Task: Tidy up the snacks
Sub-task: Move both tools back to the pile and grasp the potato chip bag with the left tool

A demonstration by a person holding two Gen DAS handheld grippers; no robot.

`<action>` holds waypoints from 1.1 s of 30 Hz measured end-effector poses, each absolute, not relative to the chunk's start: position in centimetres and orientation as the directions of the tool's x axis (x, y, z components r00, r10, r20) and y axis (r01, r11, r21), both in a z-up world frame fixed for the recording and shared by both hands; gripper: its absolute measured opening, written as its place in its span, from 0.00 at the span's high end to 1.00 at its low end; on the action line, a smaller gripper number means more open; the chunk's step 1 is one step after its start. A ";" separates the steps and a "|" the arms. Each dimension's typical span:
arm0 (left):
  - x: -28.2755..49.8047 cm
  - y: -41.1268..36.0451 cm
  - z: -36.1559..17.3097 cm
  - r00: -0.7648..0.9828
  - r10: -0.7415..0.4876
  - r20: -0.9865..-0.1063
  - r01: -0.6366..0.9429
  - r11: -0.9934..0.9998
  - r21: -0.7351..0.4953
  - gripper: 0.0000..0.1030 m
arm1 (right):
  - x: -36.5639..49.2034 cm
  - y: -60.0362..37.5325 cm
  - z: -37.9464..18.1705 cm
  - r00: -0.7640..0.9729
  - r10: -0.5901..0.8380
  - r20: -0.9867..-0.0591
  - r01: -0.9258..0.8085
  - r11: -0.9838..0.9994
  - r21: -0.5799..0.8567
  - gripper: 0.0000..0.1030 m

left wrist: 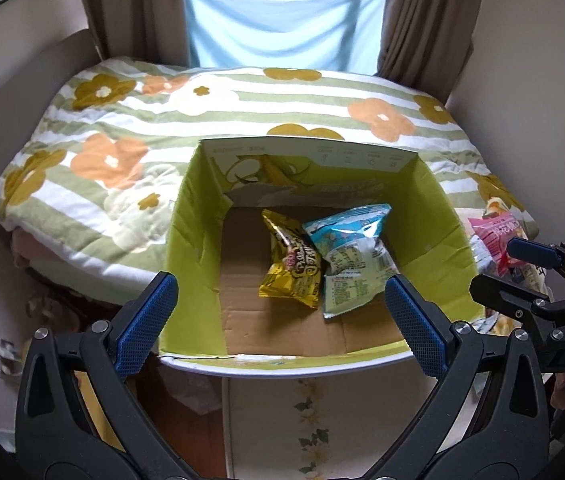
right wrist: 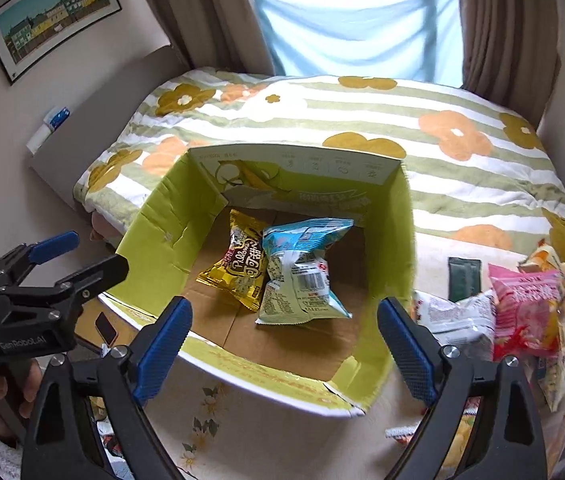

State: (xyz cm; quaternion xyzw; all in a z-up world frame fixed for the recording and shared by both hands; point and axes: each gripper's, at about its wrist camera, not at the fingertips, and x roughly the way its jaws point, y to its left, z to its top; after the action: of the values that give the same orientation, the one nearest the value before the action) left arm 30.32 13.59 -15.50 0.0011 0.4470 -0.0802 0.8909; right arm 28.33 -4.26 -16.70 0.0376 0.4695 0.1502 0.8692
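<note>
An open cardboard box [left wrist: 186,224] with green inner walls [right wrist: 154,236] sits on the bed's near edge. Inside lie a yellow snack bag [left wrist: 292,270] [right wrist: 238,270] and a light blue snack bag [left wrist: 352,264] [right wrist: 302,276], the blue partly over the yellow. My left gripper [left wrist: 282,316] is open and empty above the box's near rim. My right gripper [right wrist: 284,344] is open and empty above the box's near right corner. Loose snacks lie right of the box: a pink bag [right wrist: 528,312] [left wrist: 496,240] and a white bag [right wrist: 458,316].
A floral striped blanket [left wrist: 210,120] covers the bed behind the box. A dark green packet [right wrist: 464,278] lies right of the box. Yellow-white packets [right wrist: 562,364] sit at the far right. Curtains and a window stand behind; walls close in on both sides.
</note>
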 end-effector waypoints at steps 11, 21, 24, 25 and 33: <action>28.0 6.0 -14.3 0.566 -0.310 -0.764 0.343 0.931 -0.124 0.00 | 23.4 -12.0 -13.3 0.640 0.124 -0.758 -0.068 0.992 0.104 0.10; 24.4 -1.5 -15.1 0.529 -0.310 -0.790 0.346 0.929 -0.133 0.00 | 20.1 -19.5 -13.7 0.663 0.092 -0.743 -0.077 0.996 0.055 0.10; 23.3 -3.4 -16.1 0.512 -0.278 -0.813 0.287 0.947 -0.143 0.00 | 19.6 -21.6 -14.8 0.650 0.123 -0.750 -0.119 0.991 0.059 0.10; 23.0 -4.1 -16.5 0.503 -0.269 -0.822 0.268 0.952 -0.148 0.00 | 19.4 -22.4 -15.2 0.645 0.130 -0.753 -0.136 0.989 0.055 0.10; 20.8 -9.1 -22.3 0.392 -0.219 -0.893 0.110 0.975 -0.191 0.00 | 18.8 -26.6 -18.6 0.608 0.199 -0.768 -0.305 0.952 0.005 0.10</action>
State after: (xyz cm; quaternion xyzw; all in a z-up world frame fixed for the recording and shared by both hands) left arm 20.76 -9.06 -22.26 -0.0500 0.5422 -0.0989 0.8329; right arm 18.77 -26.61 -18.56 -0.0632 0.4195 0.1407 0.8946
